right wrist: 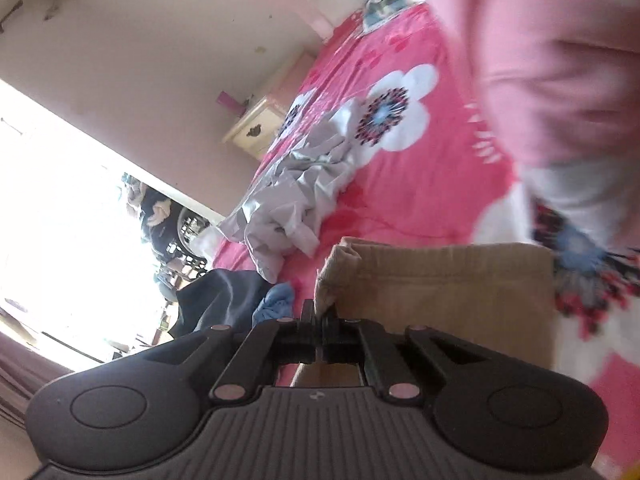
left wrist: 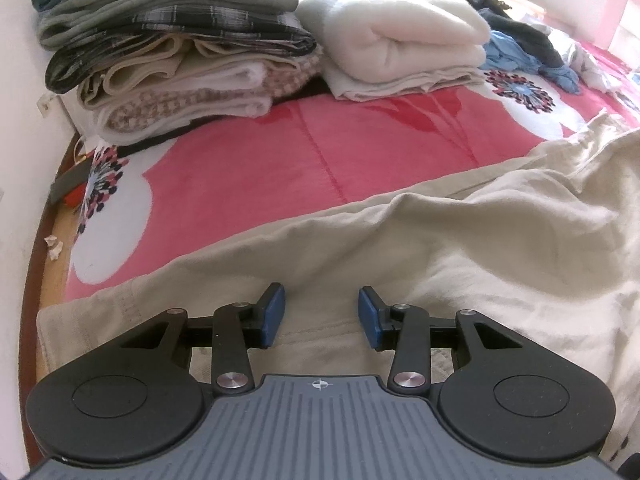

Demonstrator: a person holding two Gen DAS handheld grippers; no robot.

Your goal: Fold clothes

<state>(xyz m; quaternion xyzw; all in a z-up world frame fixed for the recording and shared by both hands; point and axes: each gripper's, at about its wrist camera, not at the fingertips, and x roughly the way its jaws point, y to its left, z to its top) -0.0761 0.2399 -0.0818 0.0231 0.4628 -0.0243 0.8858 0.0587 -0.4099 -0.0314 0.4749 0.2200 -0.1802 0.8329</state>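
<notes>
On the bed (left wrist: 248,168):
Beige garment (left wrist: 460,248): spread beneath left gripper (left wrist: 322,316), jaws apart.
Right gripper (right wrist: 320,314): clamped on garment's edge.

At the far end of your pink floral blanket (left wrist: 248,184) stands a bedside cabinet (right wrist: 260,128), against the wall (right wrist: 160,40).

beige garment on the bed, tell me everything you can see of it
The beige garment is soft, creased cotton-like cloth with a ribbed band, spread over the pink floral blanket. The left gripper hovers open over its stitched edge. The right gripper is shut on a bunched corner of it, lifting a fold.
</notes>
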